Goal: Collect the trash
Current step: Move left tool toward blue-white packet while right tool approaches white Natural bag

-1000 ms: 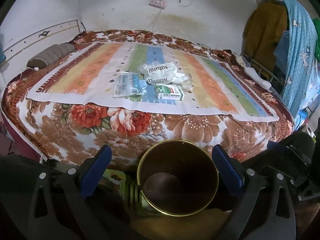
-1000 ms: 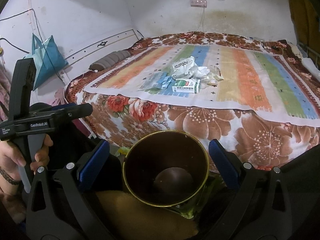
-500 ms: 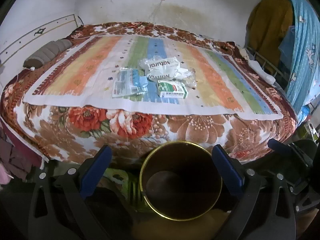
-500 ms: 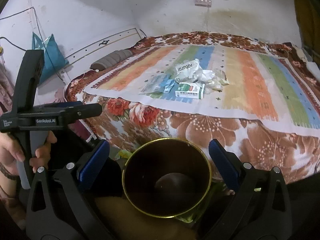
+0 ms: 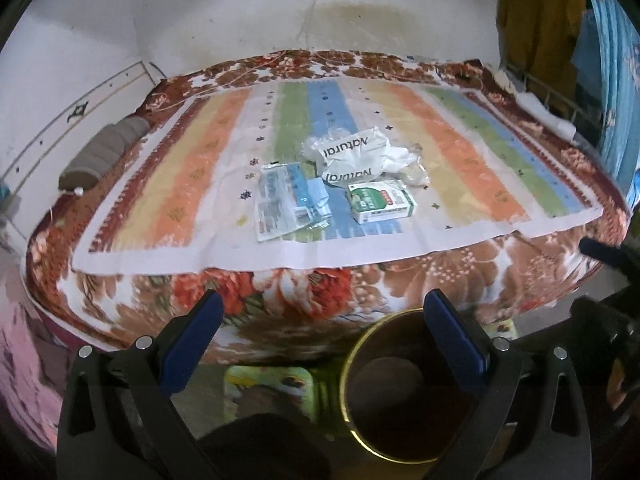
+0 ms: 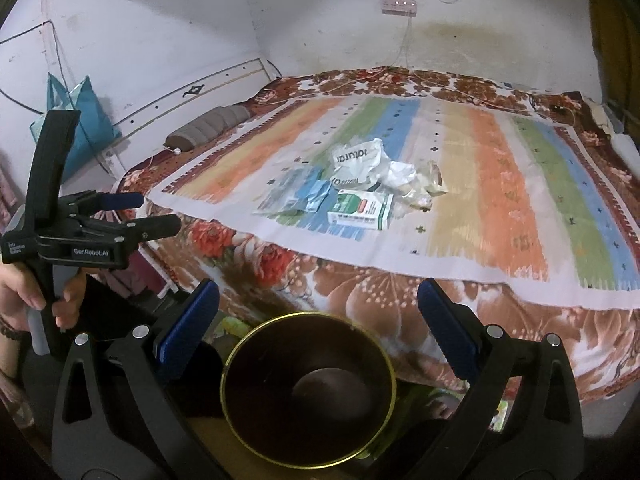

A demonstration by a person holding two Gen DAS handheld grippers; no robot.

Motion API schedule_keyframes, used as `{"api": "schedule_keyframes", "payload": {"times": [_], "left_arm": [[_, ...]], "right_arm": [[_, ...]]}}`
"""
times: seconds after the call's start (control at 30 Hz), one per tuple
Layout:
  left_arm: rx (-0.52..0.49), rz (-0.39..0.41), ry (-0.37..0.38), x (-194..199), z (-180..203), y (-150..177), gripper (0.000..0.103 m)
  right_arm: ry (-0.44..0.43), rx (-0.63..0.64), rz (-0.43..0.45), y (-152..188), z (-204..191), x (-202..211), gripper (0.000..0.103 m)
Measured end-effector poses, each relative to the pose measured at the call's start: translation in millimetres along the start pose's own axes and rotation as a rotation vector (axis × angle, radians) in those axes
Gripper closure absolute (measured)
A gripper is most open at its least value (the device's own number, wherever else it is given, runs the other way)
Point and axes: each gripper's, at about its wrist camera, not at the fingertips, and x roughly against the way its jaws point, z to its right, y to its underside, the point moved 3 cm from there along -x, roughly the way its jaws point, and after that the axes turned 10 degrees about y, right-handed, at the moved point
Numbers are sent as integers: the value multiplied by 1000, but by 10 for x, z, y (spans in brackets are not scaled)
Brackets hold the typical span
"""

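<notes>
Both the left gripper (image 5: 320,322) and right gripper (image 6: 318,312) are spread wide, holding nothing. The trash (image 5: 352,184) lies mid-bed, far from the bin (image 6: 310,388). The thin wrappers could slip free.

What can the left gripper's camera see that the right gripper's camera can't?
Only the left wrist view shows the yellow garment and blue patterned cloth hanging at the right. Only the right wrist view shows the teal bag on the wall and the hand holding the left gripper. Both show the trash pile on the striped sheet and the empty gold-rimmed bin.
</notes>
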Motion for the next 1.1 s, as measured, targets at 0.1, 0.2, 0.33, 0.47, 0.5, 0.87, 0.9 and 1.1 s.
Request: {"api": "schedule_keyframes", "payload": {"times": [0.1, 0.2, 0.33, 0.47, 0.5, 0.87, 0.9, 1.1], "left_arm": [[-43, -39, -36, -124, -22, -76, 6], [-96, -82, -72, -277, -43, -164, 5], [-108, -125, -78, -438, -92, -252, 6], [-127, -162, -77, -589, -94, -287, 6], [-131, -169, -74, -621, -93, -293, 6], [-247, -255, -155, -1030, -127, -353, 6], [-251, -254, -159, -1058, -132, -372, 6], [-276, -264, -201, -1329, -192, -418, 6]], "right_arm": [[-6, 11, -17, -131, 36, -112, 9], [1, 1, -22, -241, 94, -189, 8], [25, 32, -16, -407, 102, -285, 8], [44, 58, -15, -575, 105, -432, 9], [42, 67, -18, -616, 104, -478, 9], [21, 110, -70, -861, 90, -948, 9], [18, 105, -76, -877, 96, -983, 9], [11, 66, -106, -1010, 180, -1249, 9]]}}
